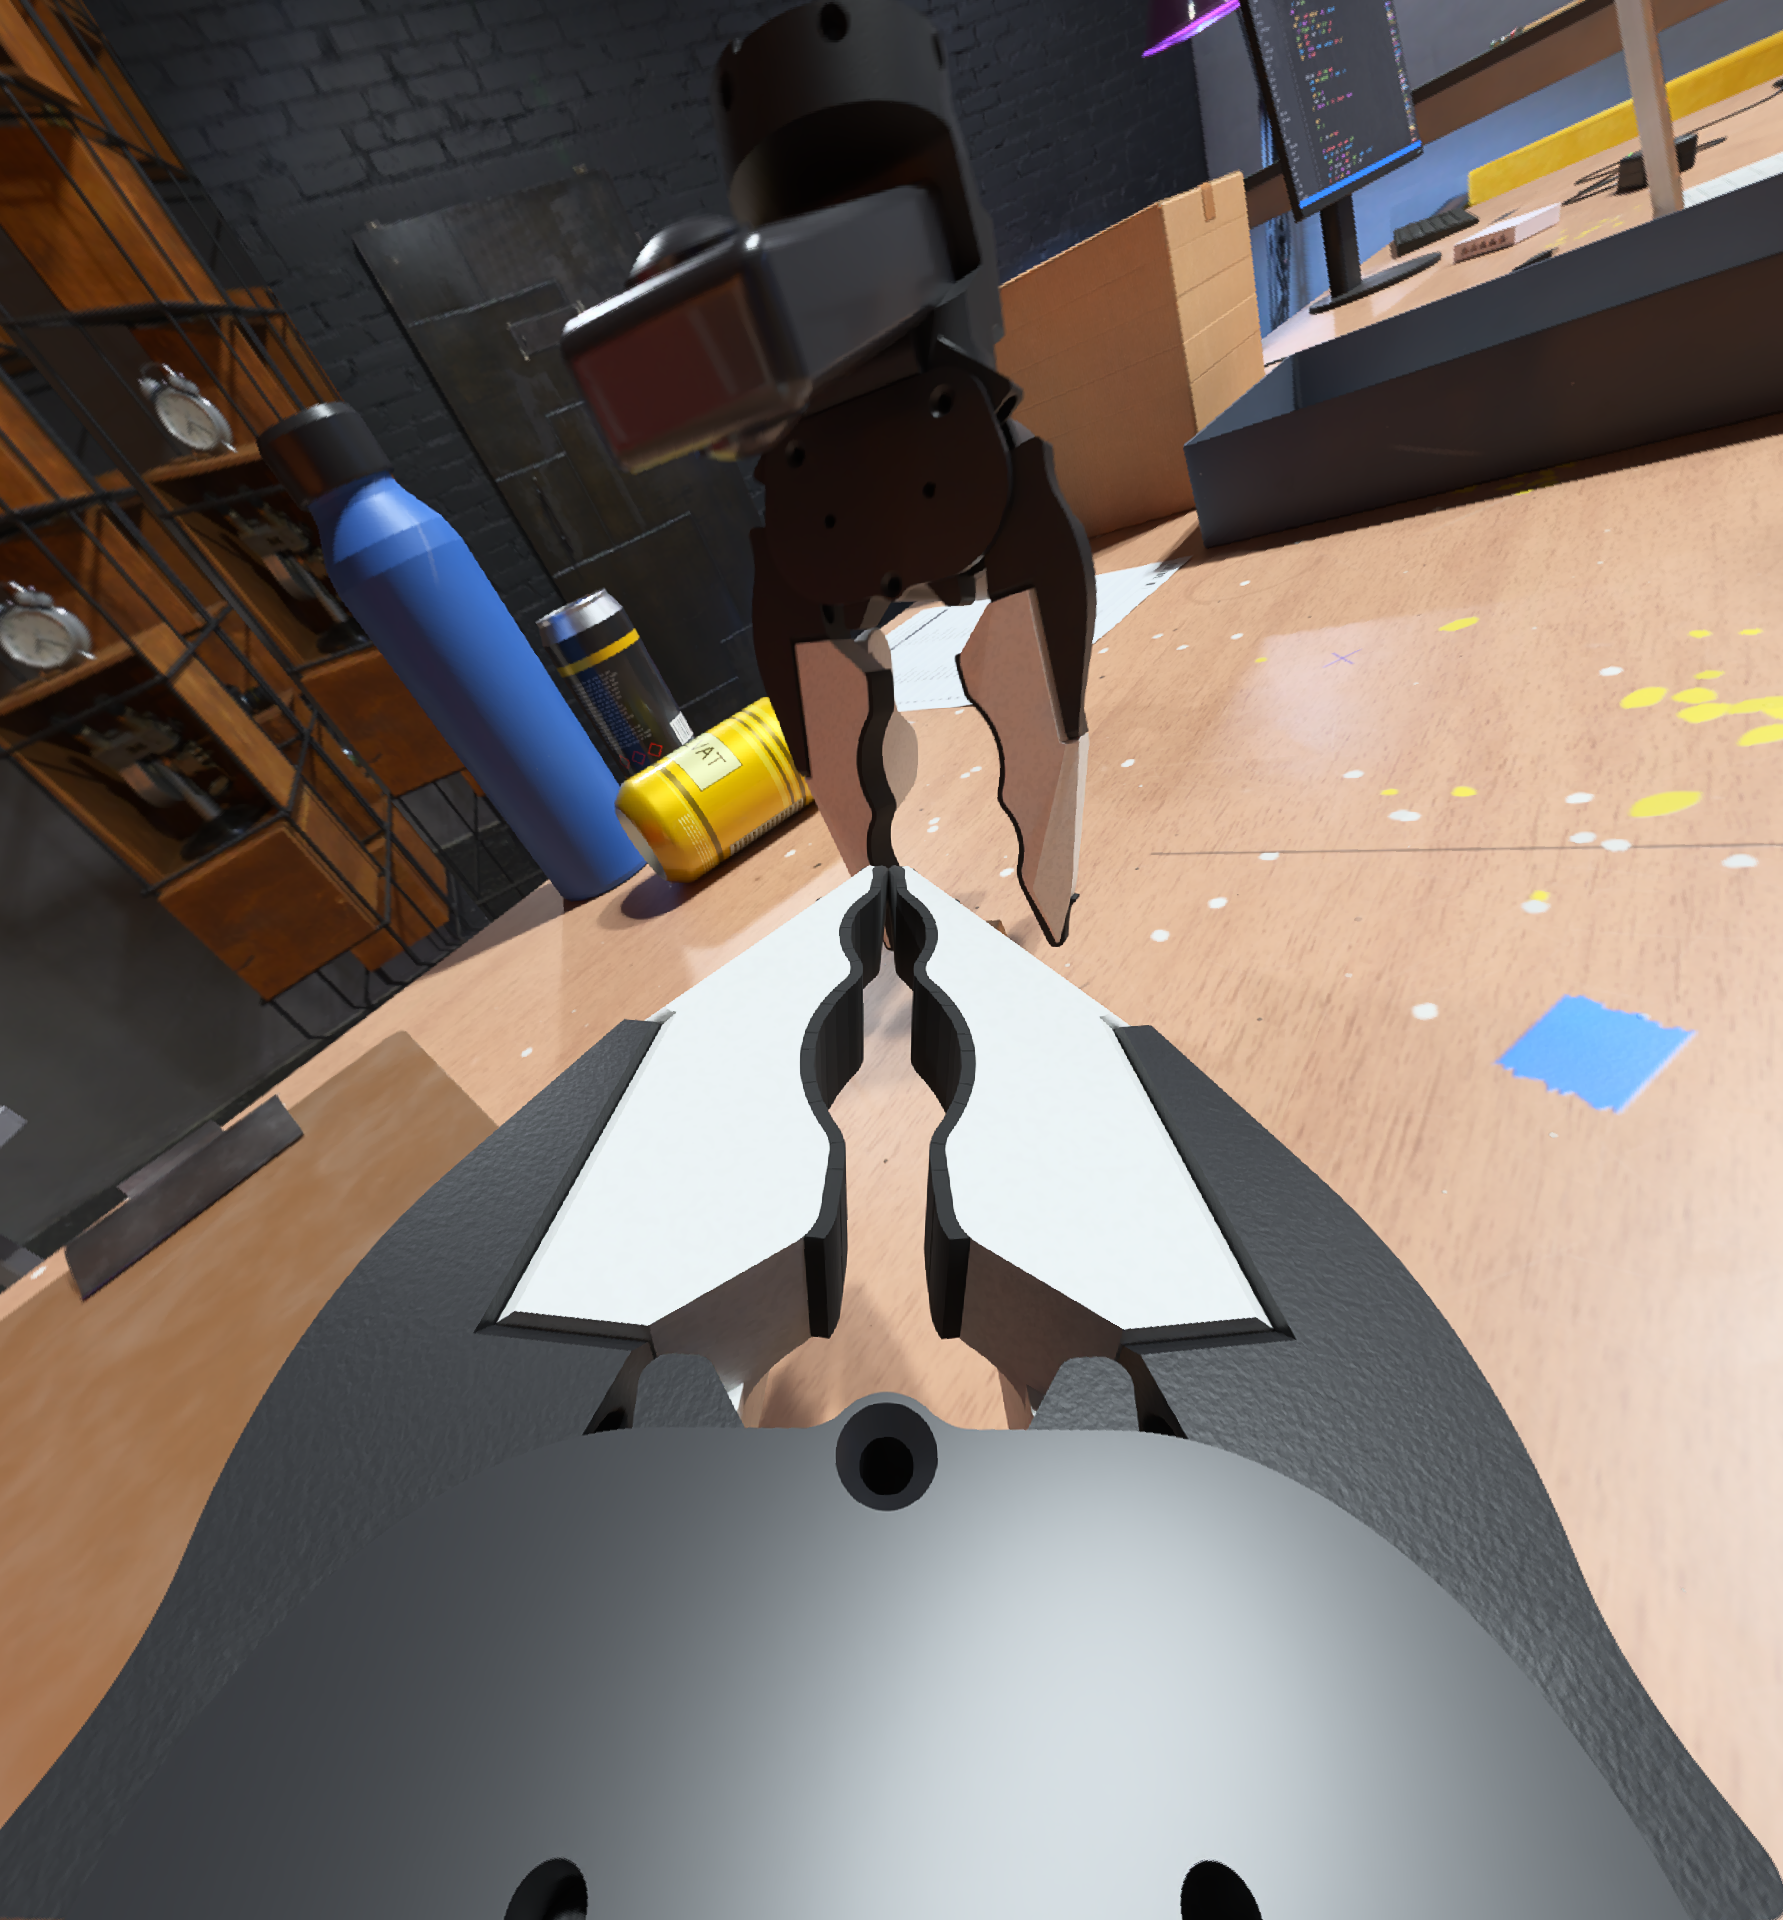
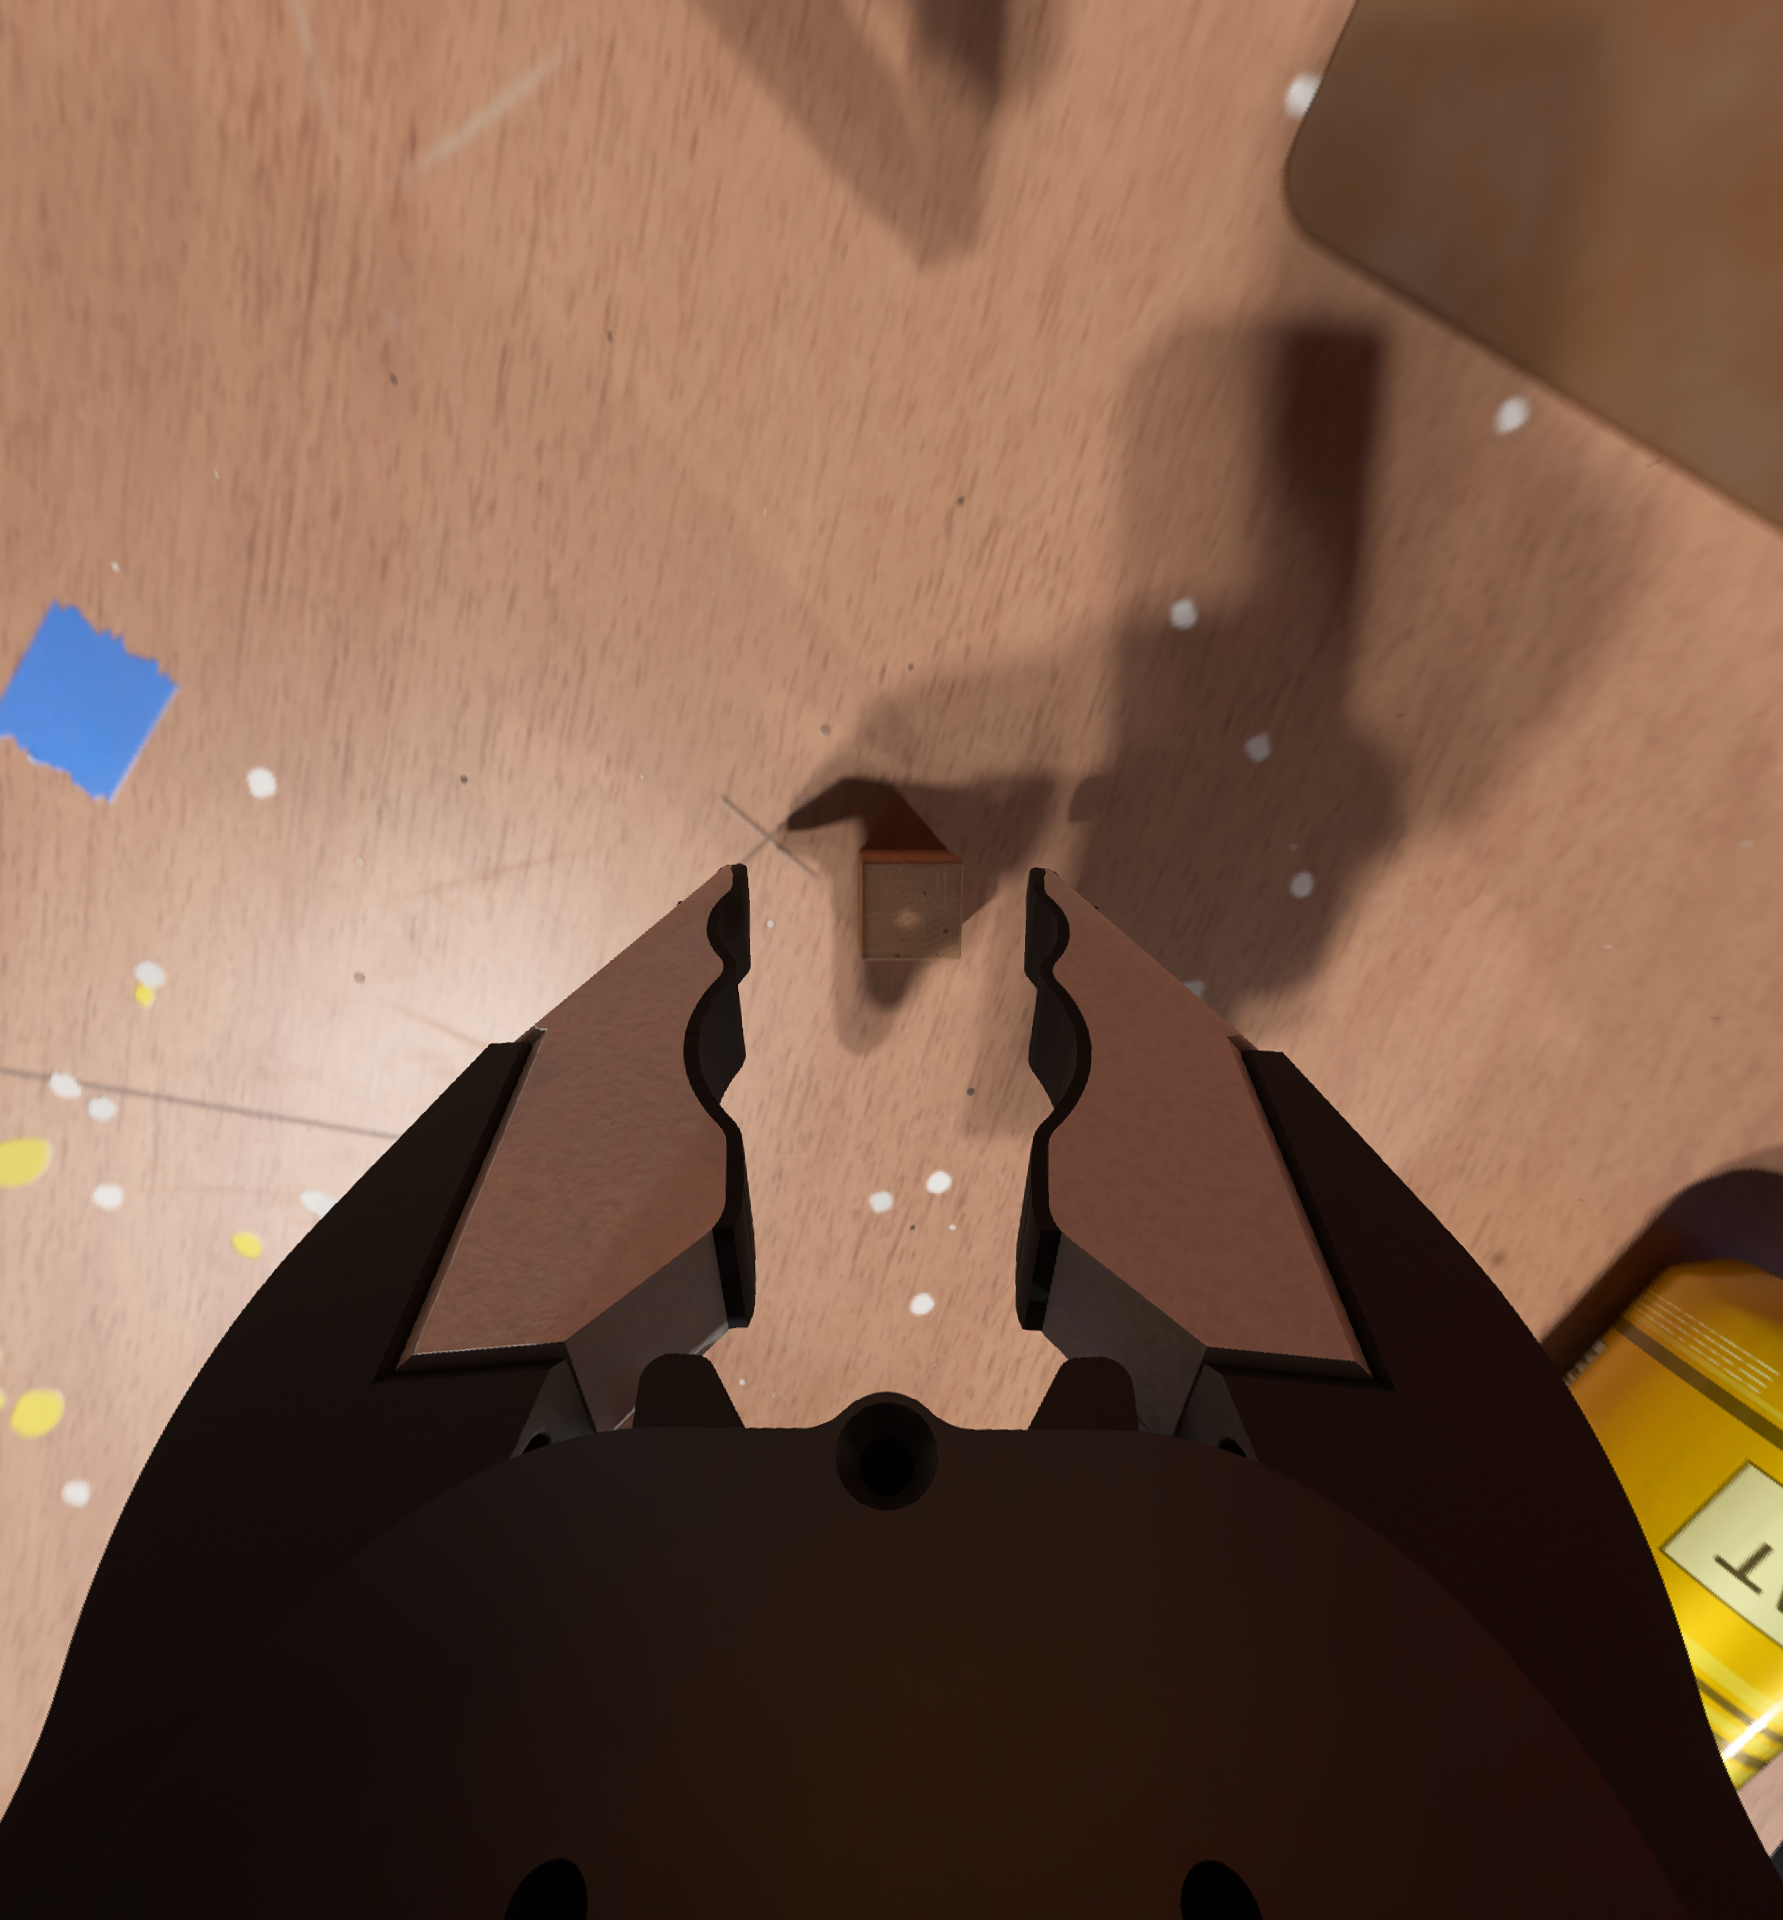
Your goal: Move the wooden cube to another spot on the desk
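Observation:
The wooden cube [image 2: 910, 914] is small and pale and rests on the wooden desk [image 2: 451, 416]. My right gripper [image 2: 887, 883] is open and points down at it, one finger on each side and above it, not touching. In the left wrist view the right gripper [image 1: 970, 899] shows dark, hanging over the desk [image 1: 1386, 1247] with its jaws apart. My left gripper [image 1: 885, 878] has white fingers closed together with nothing between them, its tips close to the right gripper's near finger. The left gripper's fingers hide almost all of the cube in that view.
A blue bottle [image 1: 461, 675], an upright can [image 1: 612, 675] and a lying yellow can [image 1: 715, 795] [image 2: 1749, 1507] stand behind the cube. A blue tape patch [image 1: 1593, 1049] [image 2: 82, 701], a cardboard box [image 1: 1105, 364], a monitor [image 1: 1334, 104], a shelf [image 1: 139, 520] and a wooden board [image 2: 1614, 239] surround the spot.

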Motion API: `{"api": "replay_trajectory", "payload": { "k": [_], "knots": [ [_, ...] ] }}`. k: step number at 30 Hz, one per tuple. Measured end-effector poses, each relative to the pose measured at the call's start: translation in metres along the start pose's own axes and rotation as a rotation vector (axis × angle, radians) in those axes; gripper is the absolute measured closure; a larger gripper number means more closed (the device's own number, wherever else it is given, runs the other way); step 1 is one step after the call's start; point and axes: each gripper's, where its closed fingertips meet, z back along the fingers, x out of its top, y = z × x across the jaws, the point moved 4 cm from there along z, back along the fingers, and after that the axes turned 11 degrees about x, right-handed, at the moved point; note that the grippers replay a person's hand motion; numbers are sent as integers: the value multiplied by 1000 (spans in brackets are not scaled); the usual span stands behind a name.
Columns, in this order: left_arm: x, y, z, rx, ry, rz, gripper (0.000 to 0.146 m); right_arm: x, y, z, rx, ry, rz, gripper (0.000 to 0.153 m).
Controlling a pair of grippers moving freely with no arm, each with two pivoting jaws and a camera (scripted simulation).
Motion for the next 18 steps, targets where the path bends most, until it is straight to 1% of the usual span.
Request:
{"api": "replay_trajectory", "payload": {
  "k": [3, 5, 9, 11, 15, 18],
  "knots": [
    [-2, 1, -1, -4, 12, 22, 146, -7, -3, -6, 69, 74, -16, 100],
    [-1, 1, -1, -8, 14, 37, 146, -10, -5, -10, 90, 96, -28, 102],
    [0, 0, -1, -20, 13, 53, 146, -11, -9, -10, 95, 102, -47, 119],
    [0, -1, -1, -25, 16, 51, 146, -12, -8, -10, 88, 107, -48, 132],
    [1, 1, 0, -18, 10, 48, 146, -12, -4, -11, 73, 102, -58, 132],
    [4, 4, 1, 1, -1, 52, 146, -1, 3, -12, 75, 44, -53, 132]
  ]
}}
